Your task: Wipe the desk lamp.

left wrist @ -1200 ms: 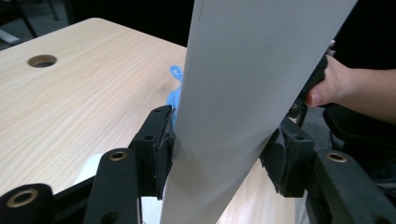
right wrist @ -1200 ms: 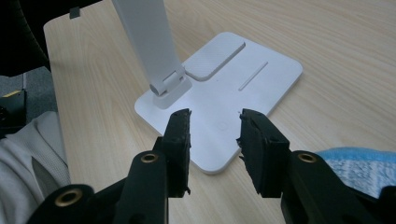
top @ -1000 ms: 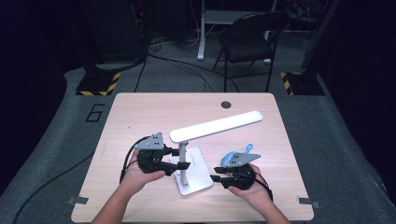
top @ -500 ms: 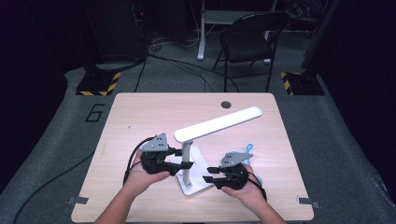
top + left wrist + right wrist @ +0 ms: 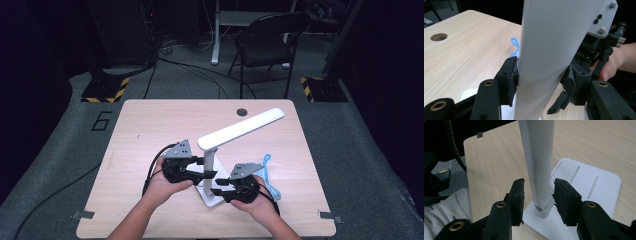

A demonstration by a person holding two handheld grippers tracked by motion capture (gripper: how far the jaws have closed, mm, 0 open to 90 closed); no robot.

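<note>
White desk lamp (image 5: 220, 150) stands near the table's (image 5: 150, 125) front edge. Left gripper (image 5: 539, 82) pinches the lamp's upright post. Right gripper (image 5: 537, 195) straddles the post's foot above the base (image 5: 586, 187); jaws spread, gaps on both sides.

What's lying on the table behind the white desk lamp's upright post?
Beyond the white lamp post, a light-blue plastic piece lies on the wooden table. The post covers the rest of it, so its full shape stays hidden.

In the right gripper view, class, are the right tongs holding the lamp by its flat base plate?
No, the right tongs straddle the lamp post just above its hinge, while the base plate lies flat on the table beyond them.
</note>
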